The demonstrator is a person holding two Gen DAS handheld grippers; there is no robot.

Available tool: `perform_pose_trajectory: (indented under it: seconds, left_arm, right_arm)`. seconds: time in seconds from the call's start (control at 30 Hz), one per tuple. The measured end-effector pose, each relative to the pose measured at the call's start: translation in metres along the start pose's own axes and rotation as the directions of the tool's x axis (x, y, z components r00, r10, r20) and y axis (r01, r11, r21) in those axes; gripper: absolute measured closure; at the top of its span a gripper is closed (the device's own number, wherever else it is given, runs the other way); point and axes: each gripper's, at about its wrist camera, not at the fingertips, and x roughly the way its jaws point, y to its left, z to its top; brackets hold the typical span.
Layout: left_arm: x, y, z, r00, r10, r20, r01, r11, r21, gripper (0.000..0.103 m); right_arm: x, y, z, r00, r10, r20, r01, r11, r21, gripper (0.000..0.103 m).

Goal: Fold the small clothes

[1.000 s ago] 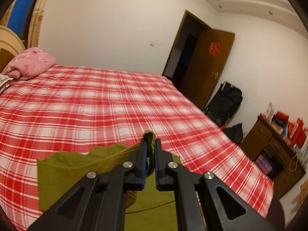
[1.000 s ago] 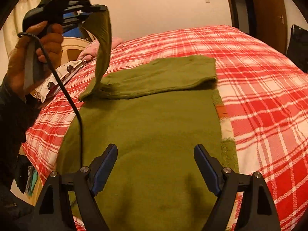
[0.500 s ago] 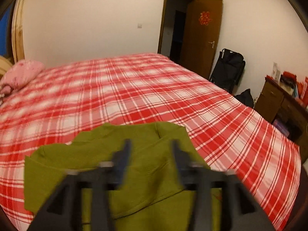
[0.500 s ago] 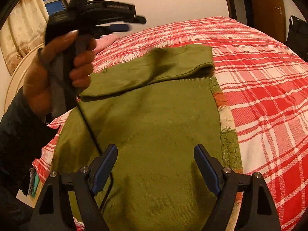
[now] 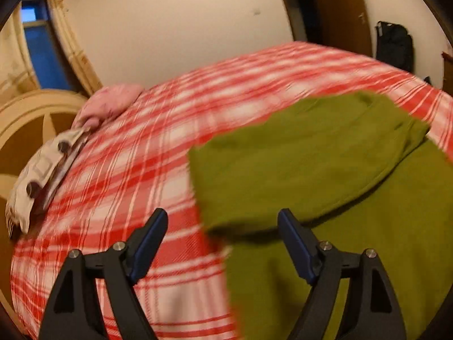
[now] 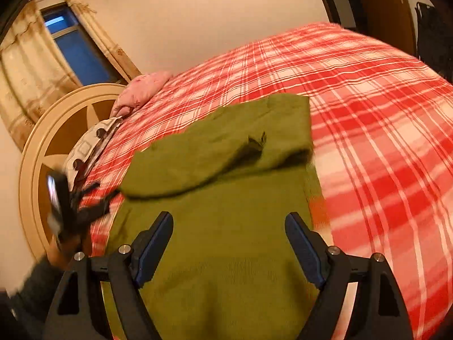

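An olive green knit garment (image 6: 226, 226) lies flat on the red plaid bed (image 6: 382, 141), its far part folded back over the body (image 6: 226, 153). It also shows in the left wrist view (image 5: 325, 170). My left gripper (image 5: 222, 240) is open and empty, low over the garment's left edge. It appears blurred at the left in the right wrist view (image 6: 85, 212). My right gripper (image 6: 229, 243) is open and empty above the garment's near half.
A pink pillow (image 5: 113, 102) and a white patterned cloth (image 5: 42, 175) lie at the bed's head by a cream headboard (image 6: 42, 147). A curtained window (image 6: 76, 48) is behind. A door (image 6: 382, 8) and black bag (image 5: 393, 45) stand far right.
My left gripper let go of the green sleeve, opened, and swung down and left to the garment's edge. The folded part now lies flat. The right gripper stayed open.
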Motion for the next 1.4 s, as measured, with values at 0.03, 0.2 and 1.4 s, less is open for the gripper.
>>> perform_pose_trajectory:
  seconds: [0.03, 0.2, 1.4]
  left_arm:
    - [0.005, 0.003, -0.003, 1.0, 0.011, -0.018, -0.012, 1.0, -0.009, 0.02]
    - [0.033, 0.01, -0.01, 0.998, 0.006, -0.069, -0.012, 0.996, -0.083, 0.019]
    - [0.062, 0.031, 0.006, 0.988, 0.105, -0.117, -0.122, 0.981, -0.148, 0.002]
  right_arm:
    - [0.013, -0.002, 0.012, 1.0, 0.023, -0.018, -0.023, 0.999, 0.026, 0.028]
    - [0.082, -0.014, 0.052, 0.993, 0.034, -0.115, -0.018, 0.99, 0.139, 0.036]
    - [0.144, 0.023, 0.056, 0.979, -0.177, -0.102, 0.159, 0.974, -0.162, 0.039]
